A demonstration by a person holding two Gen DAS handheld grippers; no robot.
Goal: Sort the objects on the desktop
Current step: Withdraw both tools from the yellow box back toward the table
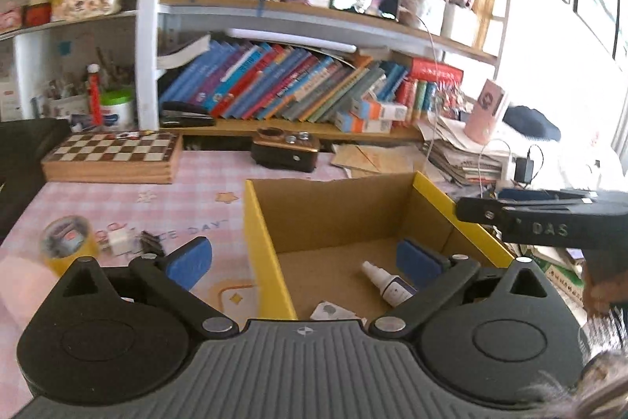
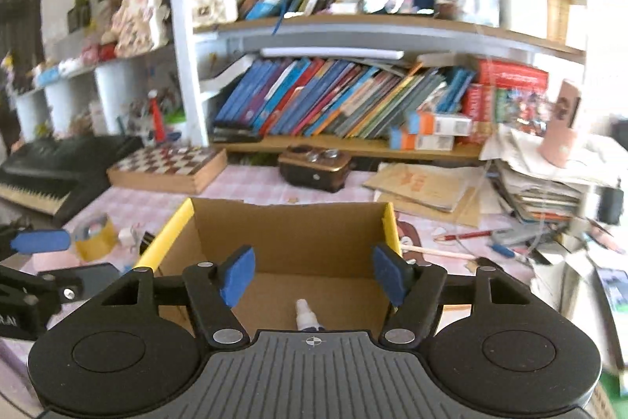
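Left tool [image 1: 302, 264] released, blue pads spread wide, nothing between them; one pad over the pink checked desk [image 1: 129, 199], the other inside the box [image 1: 267, 254]. Right tool [image 2: 314, 275] also released, jaws apart and empty, hovering over the same box [image 2: 290, 222]. Box open-topped, brown cardboard inside, yellow on the outer walls, standing on the desk. On its floor a small white bottle [image 1: 386, 285] lying on its side, nozzle toward the far wall, purple label showing; seen from the right wrist just past the tool's body [image 2: 305, 315]. Beside the bottle a small flat packet [image 1: 333, 311], partly hidden by the tool. Left of the box on the desk: a yellow tape roll [image 1: 66, 240], a small white cube [image 1: 117, 240] just beside it, and something dark next to that, too blurred to name. Further back a chessboard [image 1: 117, 154] and a dark brown case [image 1: 284, 150] near the bookshelf [image 1: 282, 89]. Right of the box, from the right wrist, a red pencil [image 2: 471, 234] and a pale stick [image 2: 435, 253] lying on the desk, near a stack of papers [image 2: 541, 191]. Right tool's black arm visible at the right edge of the left wrist view.
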